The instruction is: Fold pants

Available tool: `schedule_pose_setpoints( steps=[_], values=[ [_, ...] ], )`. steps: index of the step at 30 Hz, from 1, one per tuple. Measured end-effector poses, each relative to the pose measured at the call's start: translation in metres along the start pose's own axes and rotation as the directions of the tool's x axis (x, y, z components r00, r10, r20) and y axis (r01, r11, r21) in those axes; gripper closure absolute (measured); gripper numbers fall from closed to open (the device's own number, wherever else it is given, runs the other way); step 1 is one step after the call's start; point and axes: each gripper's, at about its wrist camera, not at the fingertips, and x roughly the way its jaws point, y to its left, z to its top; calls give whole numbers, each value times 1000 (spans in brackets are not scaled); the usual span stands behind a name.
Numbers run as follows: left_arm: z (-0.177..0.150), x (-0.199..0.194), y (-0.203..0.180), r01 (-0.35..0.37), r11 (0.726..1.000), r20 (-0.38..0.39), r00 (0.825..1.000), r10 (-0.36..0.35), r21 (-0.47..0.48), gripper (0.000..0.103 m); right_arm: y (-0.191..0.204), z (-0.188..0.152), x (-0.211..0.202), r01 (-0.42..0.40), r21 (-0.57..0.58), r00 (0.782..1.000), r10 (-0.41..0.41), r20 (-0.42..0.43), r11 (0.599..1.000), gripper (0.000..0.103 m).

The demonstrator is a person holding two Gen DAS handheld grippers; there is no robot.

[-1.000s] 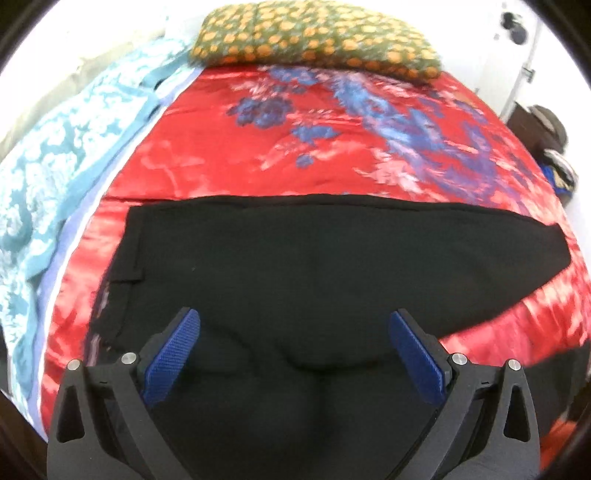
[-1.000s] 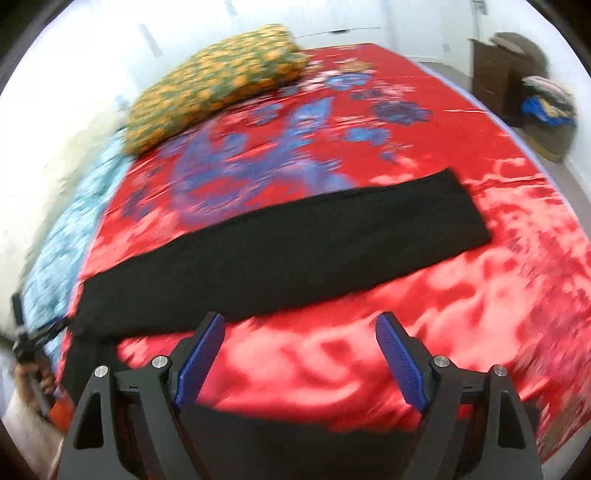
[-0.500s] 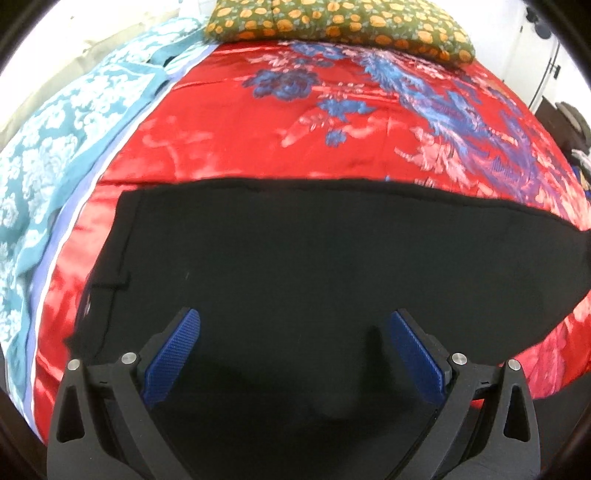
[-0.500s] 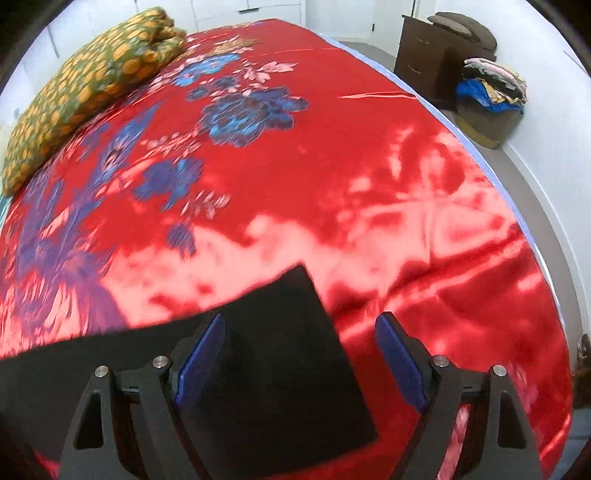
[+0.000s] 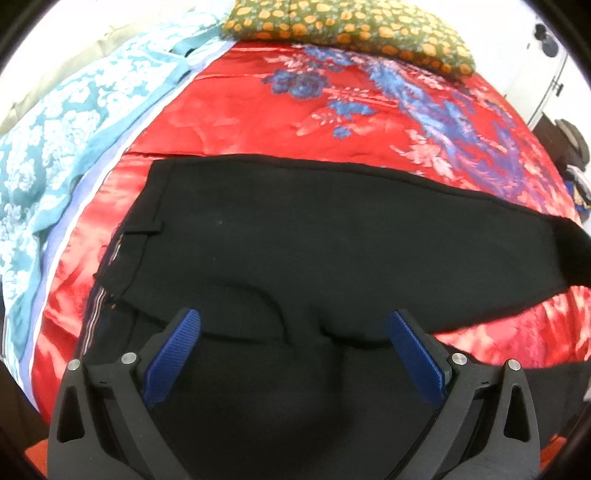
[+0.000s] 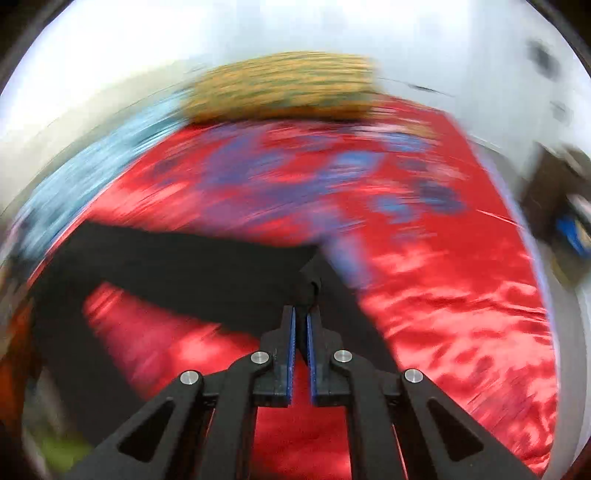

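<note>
Right claw [image 6: 301, 317] now clamped on lifted pants [image 6: 192, 269] hem; left claw [image 5: 291, 332] wide, empty.

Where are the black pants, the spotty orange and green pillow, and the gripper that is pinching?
black pants [image 5: 332, 236], left wrist view, flat middle of the cloth.
spotty orange and green pillow [image 5: 354, 29], left wrist view, its top face.
right gripper [image 6: 301, 314], right wrist view, between its fingertips, shut on the pants.
</note>
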Motion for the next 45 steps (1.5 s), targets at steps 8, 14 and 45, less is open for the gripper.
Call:
schedule_pose_setpoints(
  steps=[8, 14, 45],
  values=[
    [-50, -27, -1, 51, 997, -18, 999, -50, 50, 1, 109, -172, -30, 198, 29, 933, -179, -313, 980, 58],
    [-99, -23, 2, 93, 996, 19, 995, -93, 13, 1, 119, -186, -137, 312, 511, 923, -383, 37, 801, 10],
    [-128, -13, -22, 54, 987, 58, 996, -64, 152, 1, 253, -172, -8, 187, 381, 977, -213, 29, 905, 8]
  ],
)
